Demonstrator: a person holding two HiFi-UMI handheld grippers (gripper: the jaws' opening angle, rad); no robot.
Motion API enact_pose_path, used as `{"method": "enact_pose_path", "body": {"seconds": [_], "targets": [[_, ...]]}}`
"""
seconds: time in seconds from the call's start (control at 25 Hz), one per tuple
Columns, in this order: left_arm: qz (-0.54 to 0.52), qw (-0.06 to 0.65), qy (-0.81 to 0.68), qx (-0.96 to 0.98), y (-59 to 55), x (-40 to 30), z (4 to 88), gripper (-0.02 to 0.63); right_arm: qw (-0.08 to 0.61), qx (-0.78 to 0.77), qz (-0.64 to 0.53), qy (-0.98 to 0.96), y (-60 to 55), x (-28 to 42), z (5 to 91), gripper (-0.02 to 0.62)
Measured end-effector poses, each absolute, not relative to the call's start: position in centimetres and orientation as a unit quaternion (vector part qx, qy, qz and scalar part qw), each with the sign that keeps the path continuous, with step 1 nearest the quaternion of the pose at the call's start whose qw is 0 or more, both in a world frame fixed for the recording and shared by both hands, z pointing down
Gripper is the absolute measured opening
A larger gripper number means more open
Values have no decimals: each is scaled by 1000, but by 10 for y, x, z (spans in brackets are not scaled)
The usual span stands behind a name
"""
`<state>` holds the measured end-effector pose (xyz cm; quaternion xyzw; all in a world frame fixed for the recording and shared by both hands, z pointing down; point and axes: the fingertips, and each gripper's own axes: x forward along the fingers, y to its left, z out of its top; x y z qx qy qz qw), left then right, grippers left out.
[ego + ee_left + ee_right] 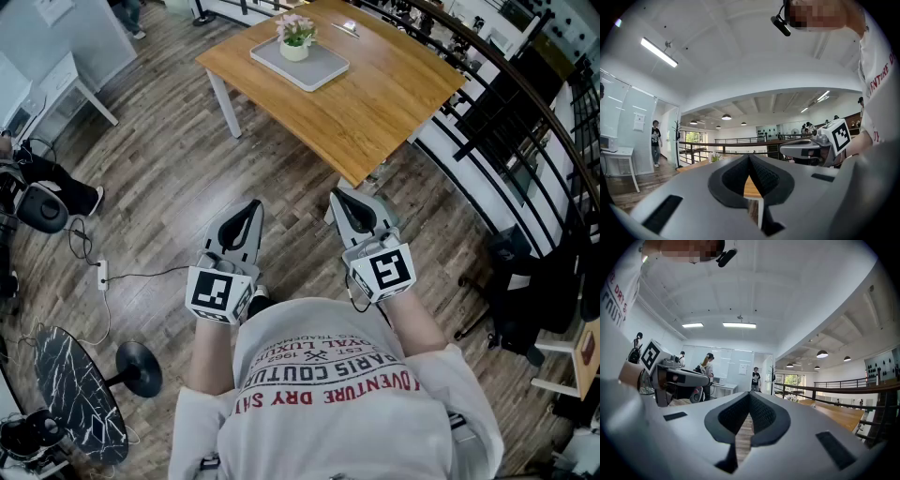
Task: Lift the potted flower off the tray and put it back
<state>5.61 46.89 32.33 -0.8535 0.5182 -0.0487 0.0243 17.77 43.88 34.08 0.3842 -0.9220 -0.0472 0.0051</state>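
Note:
The potted flower [295,37], pink blooms in a small white pot, stands on the grey tray [319,67] at the far side of the wooden table [375,103]. Both grippers are held level close to my body, over the plank floor and well short of the table. My left gripper [253,204] is shut with nothing in it, its tips meeting [750,157]. My right gripper [339,194] is shut and empty too [750,393]. In the left gripper view the flower [715,158] is small and far off.
A black railing [506,112] curves along the right behind the table. A white desk [66,80] stands at the left, a black marble side table [75,394] at the lower left. A cable and power strip [101,274] lie on the floor. People stand in the background [755,378].

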Motion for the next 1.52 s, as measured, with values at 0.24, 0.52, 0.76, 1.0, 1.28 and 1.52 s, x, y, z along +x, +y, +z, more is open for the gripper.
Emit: {"method": "enact_pose_path", "body": {"seconds": [0.24,0.52,0.76,1.0,1.28,1.52], "targets": [[-45,20,515,-856,461,48,322,12,5,388,-42,-921,431,170,339,26],[-39,12,506,-862,447,33,326,12,10,390,-27,-920,420,153,348,26],[-33,2,488,-872,427,0,328,12,15,398,-34,-917,405,120,347,136],[-28,5,468,-883,396,-61,325,12,14,456,-45,-889,370,81,341,389],[-37,6,461,-887,366,-132,327,12,11,492,-43,-870,336,27,332,414],[-36,-2,469,-882,324,-158,334,12,16,482,-33,-876,288,2,339,414]]}}
